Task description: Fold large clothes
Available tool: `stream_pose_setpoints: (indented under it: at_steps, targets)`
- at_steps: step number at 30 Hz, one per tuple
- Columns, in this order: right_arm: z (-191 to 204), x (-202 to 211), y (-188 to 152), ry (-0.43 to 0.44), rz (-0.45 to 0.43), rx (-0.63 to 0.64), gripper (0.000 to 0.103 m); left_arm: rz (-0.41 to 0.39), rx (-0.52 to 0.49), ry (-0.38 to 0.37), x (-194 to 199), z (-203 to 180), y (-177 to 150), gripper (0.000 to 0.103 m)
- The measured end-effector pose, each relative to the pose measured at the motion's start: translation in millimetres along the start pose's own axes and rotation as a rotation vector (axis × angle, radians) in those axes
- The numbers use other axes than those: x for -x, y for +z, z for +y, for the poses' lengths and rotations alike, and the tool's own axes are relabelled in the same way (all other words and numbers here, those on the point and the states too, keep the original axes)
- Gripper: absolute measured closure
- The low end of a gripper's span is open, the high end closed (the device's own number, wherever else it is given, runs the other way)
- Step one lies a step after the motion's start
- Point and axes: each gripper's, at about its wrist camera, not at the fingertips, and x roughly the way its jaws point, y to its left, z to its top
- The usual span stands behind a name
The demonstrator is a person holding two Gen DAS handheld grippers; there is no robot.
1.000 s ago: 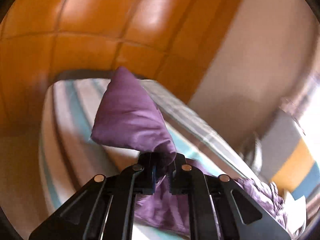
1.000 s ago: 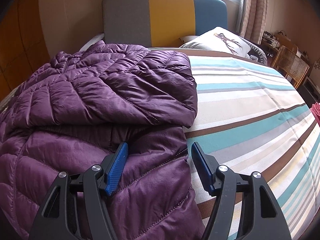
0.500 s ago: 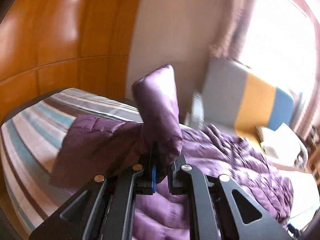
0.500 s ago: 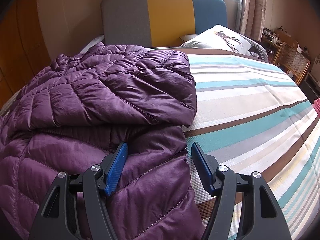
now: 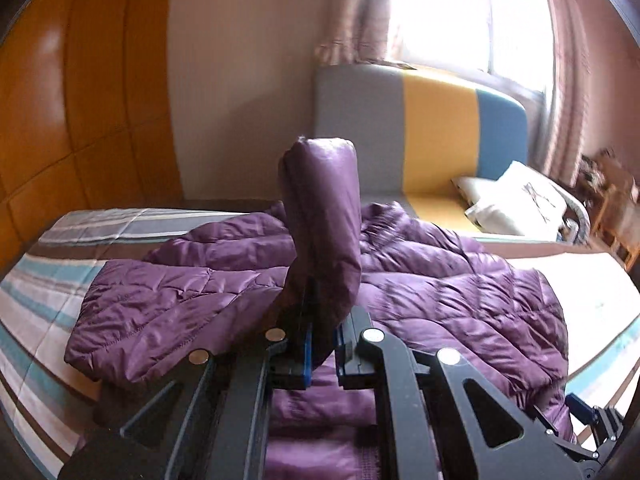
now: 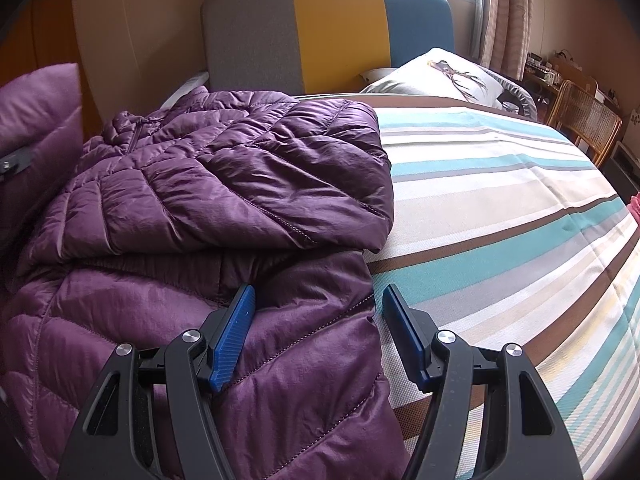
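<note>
Left gripper (image 5: 322, 344): clamped on the sleeve (image 5: 320, 216).
Right gripper (image 6: 316, 320): spread wide, over the hem.
Jacket (image 6: 224, 184): looks puffy, light, slippery; best gripped at stitched edges.

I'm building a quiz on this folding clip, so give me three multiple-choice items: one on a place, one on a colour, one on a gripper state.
1. Where does the purple quilted puffer jacket lie?
A. on the striped bedsheet
B. on the wicker chair
C. on the floor

2. Which colours make up the padded headboard?
A. red and white
B. grey, yellow and blue
C. all green

3. What is the left gripper doing?
A. hanging open above the pillow
B. shut on the jacket's sleeve
C. gripping the curtain

Answers:
1 A: the jacket spreads over the striped bedsheet.
2 B: three panels stand side by side in those colours.
3 B: its jaws pinch the purple sleeve, which stands upright above them, while the right gripper is open at the jacket's edge.
</note>
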Motion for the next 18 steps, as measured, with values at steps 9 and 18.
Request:
stream_pose_setpoints:
  at_steps: [9,18]
  targets:
    - [-2.4,0.0,0.2,0.01,0.0,-0.006,0.038,0.037,-0.148,-0.013,-9.0,-38.4,-16.8,0.096]
    - [-3.1,0.6,0.1,0.012,0.001,-0.008,0.038,0.146,-0.206,-0.081,-37.0,-57.7,-25.7,0.064]
